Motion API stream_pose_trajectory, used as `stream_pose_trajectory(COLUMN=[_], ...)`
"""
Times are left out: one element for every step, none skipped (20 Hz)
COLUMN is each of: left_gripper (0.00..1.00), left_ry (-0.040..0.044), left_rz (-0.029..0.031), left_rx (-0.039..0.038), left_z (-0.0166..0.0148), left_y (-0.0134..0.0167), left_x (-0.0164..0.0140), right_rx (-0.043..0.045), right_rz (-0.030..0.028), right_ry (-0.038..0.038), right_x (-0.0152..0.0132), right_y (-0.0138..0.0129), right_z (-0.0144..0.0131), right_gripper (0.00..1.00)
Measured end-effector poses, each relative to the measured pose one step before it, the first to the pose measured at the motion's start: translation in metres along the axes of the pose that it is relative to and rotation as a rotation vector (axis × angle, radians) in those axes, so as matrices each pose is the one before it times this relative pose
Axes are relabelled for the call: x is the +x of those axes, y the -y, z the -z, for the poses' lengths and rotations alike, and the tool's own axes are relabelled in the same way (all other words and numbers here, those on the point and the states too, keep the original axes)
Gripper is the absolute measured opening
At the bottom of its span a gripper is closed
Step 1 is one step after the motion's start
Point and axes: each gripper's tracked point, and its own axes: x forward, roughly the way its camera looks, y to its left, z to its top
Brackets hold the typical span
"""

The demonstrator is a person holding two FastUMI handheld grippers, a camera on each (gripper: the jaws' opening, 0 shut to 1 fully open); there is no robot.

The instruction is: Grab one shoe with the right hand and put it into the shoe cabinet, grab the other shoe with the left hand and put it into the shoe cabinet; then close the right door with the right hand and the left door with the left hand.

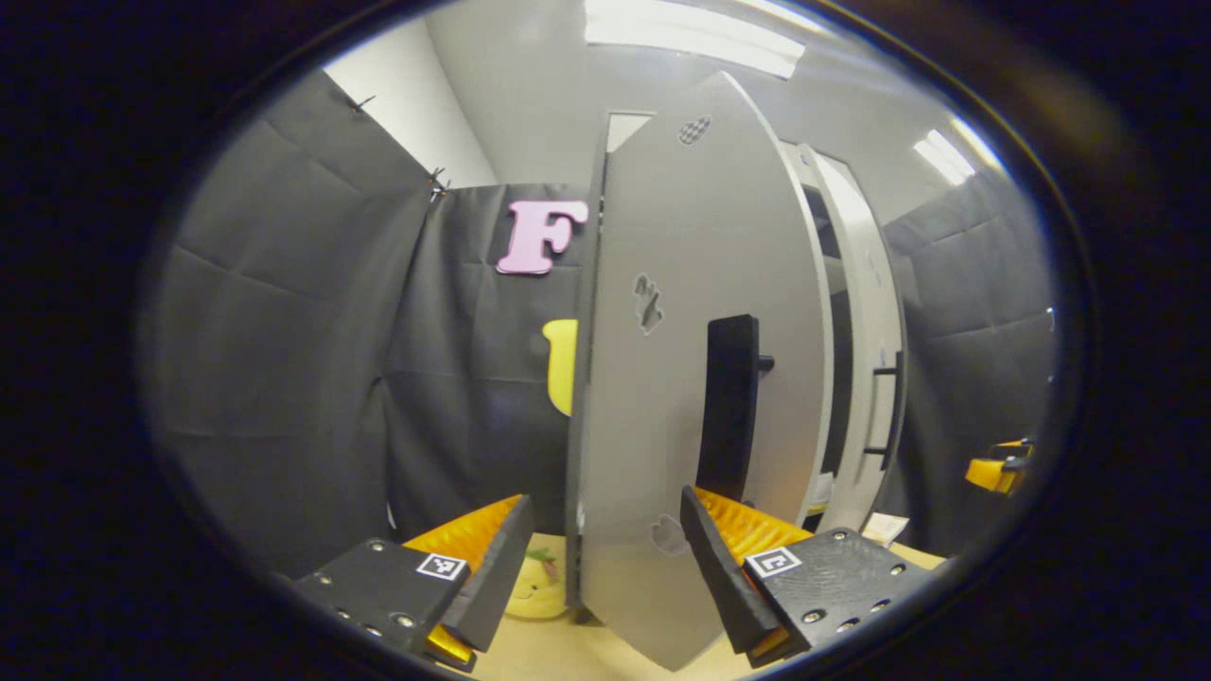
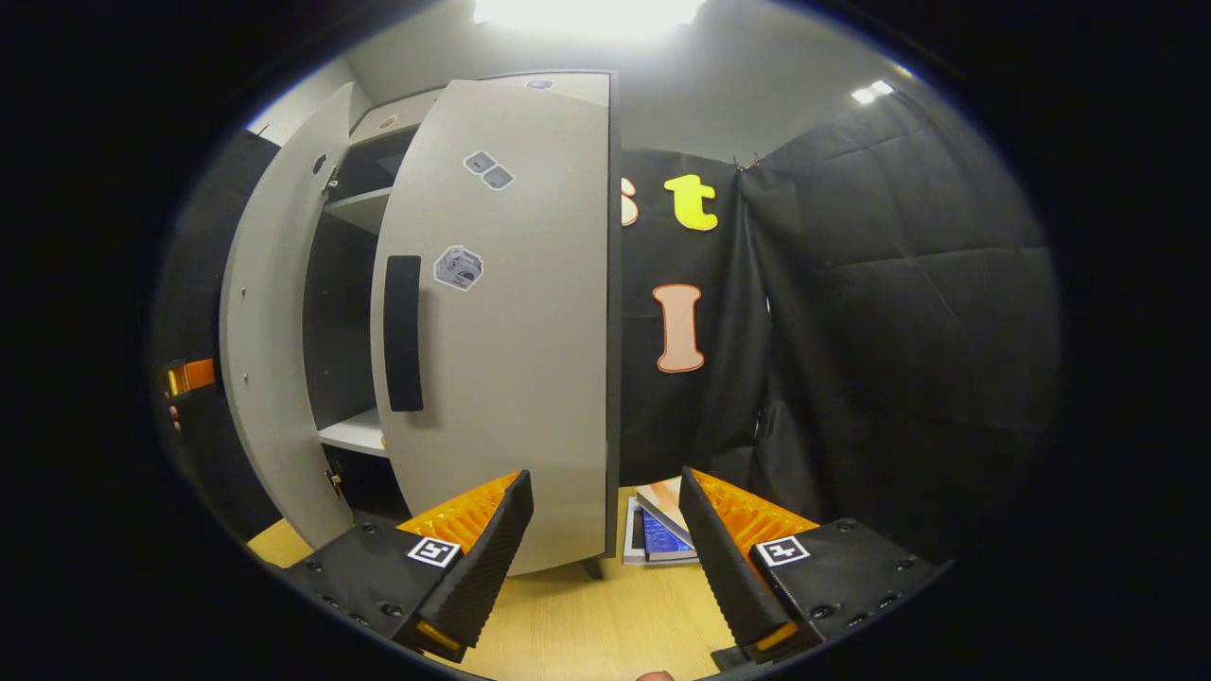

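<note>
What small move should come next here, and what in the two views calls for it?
Probably swing the right door shut with the right gripper. Both doors stand partly open. The right gripper is open and empty near that door's outer edge. The left gripper, also open, straddles the left door's edge, ready to follow.
</note>
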Motion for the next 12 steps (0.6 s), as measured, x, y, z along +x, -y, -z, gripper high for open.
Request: stream_pose_trajectory(left_gripper=[0.92, 0.92, 0.92, 0.92, 0.92, 0.92, 0.92, 0.92, 0.91, 0.92, 0.92, 0.92], left_ry=[0.00413, -0.00187, -0.00340, -0.00268, -0.00424, -0.00295, -0.00218, 0.00059, -0.00063, 0.00475, 0.00093, 0.00058], left_rz=[0.01935, 0.01644, 0.01250, 0.00732, 0.00504, 0.00205, -0.00270, -0.00472, -0.00983, -0.01951, -0.01195, -0.01276], left_rx=[-0.00220, -0.00102, 0.00266, 0.00485, 0.00470, 0.00186, -0.00034, -0.00150, 0.00217, 0.00863, 0.00823, 0.00577], left_z=[-0.00017, 0.00092, 0.00180, 0.00175, 0.00255, 0.00167, 0.00224, 0.00392, 0.00205, 0.00048, 0.00066, 0.00127], left_y=[0.01321, 0.01344, 0.00791, 0.00834, 0.00637, 0.00566, 0.00521, 0.00464, 0.00468, 0.00026, 0.00103, -0.00132], left_x=[0.00525, 0.00629, 0.00922, 0.00774, 0.00876, 0.00505, -0.00013, -0.00153, -0.00155, -0.00441, -0.00380, -0.00437], right_rx=[0.00090, 0.00169, 0.00063, -0.00056, -0.00077, 0.00006, 0.00043, 0.00170, 0.00373, 0.00490, 0.00631, 0.00563], right_rz=[-0.00051, 0.00240, 0.00441, 0.00465, 0.00366, 0.00133, -0.00159, -0.00479, -0.00842, -0.01248, -0.01711, -0.01997], right_ry=[-0.00129, -0.00041, 0.00027, -0.00162, -0.00415, -0.00485, -0.00558, -0.00387, 0.00106, 0.00280, 0.00538, 0.00811], right_x=[0.00207, 0.00105, 0.00012, 0.00107, 0.00010, 0.00069, 0.00106, 0.00122, 0.00090, 0.00196, 0.00344, 0.00264], right_y=[0.00551, 0.00592, 0.00571, 0.00655, 0.00434, 0.00494, 0.00326, 0.00346, 0.00158, 0.00118, 0.00015, -0.00117], right_z=[0.00061, -0.00012, -0.00004, 0.00051, 0.00255, 0.00127, 0.00323, 0.00094, 0.00084, -0.00135, 0.00058, -0.00118], right_gripper=[0.98, 0.98, 0.98, 0.98, 0.98, 0.98, 0.98, 0.97, 0.98, 0.98, 0.98, 0.98])
